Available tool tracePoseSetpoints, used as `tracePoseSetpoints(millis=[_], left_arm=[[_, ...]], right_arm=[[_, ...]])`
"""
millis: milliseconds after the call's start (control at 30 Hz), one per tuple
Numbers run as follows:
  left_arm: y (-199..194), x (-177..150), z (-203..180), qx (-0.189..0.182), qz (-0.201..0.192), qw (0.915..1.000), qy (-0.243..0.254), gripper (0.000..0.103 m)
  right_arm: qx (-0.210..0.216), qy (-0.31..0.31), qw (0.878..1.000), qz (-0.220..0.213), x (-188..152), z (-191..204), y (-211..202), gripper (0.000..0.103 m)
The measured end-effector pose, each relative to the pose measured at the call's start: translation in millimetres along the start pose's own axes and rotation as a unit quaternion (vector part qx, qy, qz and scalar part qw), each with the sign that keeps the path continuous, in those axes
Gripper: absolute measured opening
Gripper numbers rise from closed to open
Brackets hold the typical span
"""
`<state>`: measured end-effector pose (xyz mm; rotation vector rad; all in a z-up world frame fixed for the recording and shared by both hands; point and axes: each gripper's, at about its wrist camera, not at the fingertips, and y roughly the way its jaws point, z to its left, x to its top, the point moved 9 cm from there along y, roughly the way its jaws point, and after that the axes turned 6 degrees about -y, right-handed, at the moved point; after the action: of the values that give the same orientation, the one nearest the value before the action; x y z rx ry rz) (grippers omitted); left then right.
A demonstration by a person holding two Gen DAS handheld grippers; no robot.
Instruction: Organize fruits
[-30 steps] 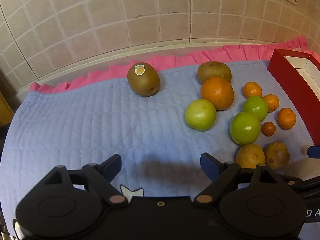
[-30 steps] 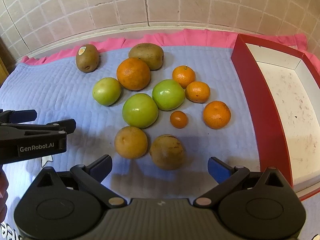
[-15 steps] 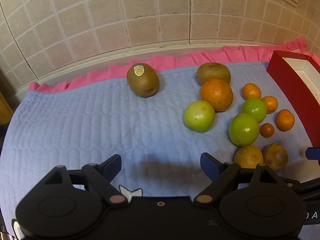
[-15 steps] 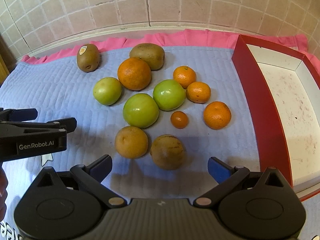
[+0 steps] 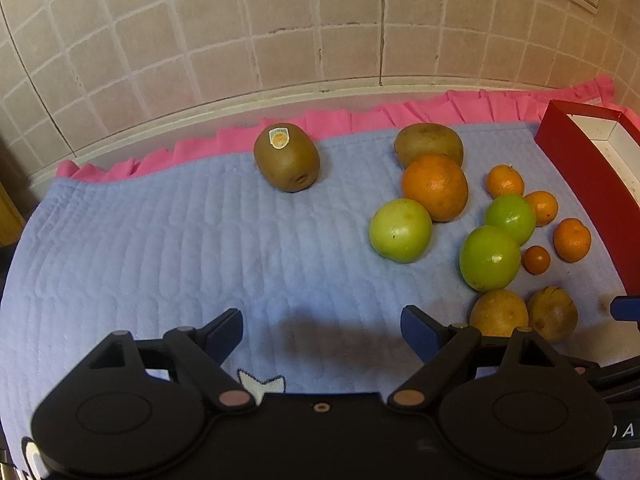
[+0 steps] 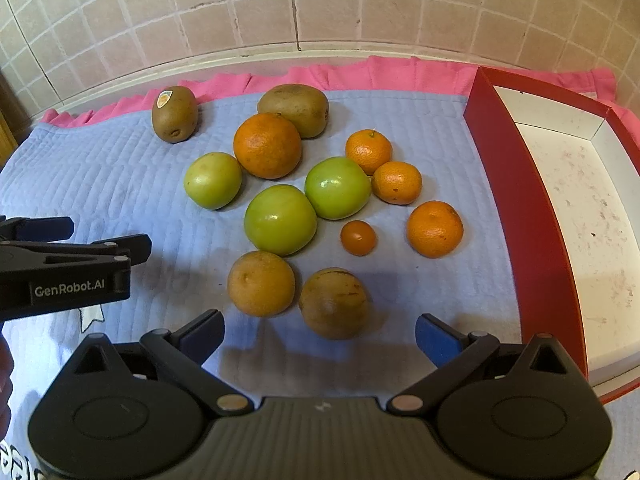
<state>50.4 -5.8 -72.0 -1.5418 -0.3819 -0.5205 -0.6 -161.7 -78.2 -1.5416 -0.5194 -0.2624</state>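
Fruit lies loose on a blue quilted mat (image 6: 100,168): a stickered kiwi (image 6: 174,114) apart at the back left, a second kiwi (image 6: 294,109), a big orange (image 6: 267,145), three green apples (image 6: 280,219), several small mandarins (image 6: 435,229), and two brown round fruits (image 6: 261,283) nearest my right gripper. My right gripper (image 6: 318,336) is open and empty just in front of them. My left gripper (image 5: 322,330) is open and empty over bare mat; it also shows at the left of the right wrist view (image 6: 108,236).
A red box with a white inside (image 6: 516,184) stands at the mat's right edge. A tiled wall (image 6: 320,8) runs behind, with a pink frill (image 6: 360,74) along the mat's far side.
Both grippers have drawn back slightly, so the fruit sits a little lower and farther in view. Both stay open; no fruit has moved.
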Motion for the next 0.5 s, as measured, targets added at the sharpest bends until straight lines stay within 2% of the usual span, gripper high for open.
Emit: tracePoseSetpoints(millis=[133, 233, 400, 500], left_arm=[[1, -1, 0, -0.007, 0.003, 1.0, -0.002, 0.102], [3, -5, -3, -0.026, 0.007, 0.9996, 0.0, 0.102], [8, -13, -15, -0.085, 0.024, 0.996, -0.01, 0.102], [11, -18, -24, -0.113, 0.029, 0.9932, -0.003, 0.102]], right_arm=[[0.002, -0.007, 1.0, -0.004, 0, -3, 2, 0.103], [0.004, -0.021, 1.0, -0.015, -4, -8, 5, 0.103], [-0.006, -0.072, 0.997, -0.03, -15, -16, 21, 0.103], [0.01, -0.078, 0.996, -0.042, -20, -18, 30, 0.103]])
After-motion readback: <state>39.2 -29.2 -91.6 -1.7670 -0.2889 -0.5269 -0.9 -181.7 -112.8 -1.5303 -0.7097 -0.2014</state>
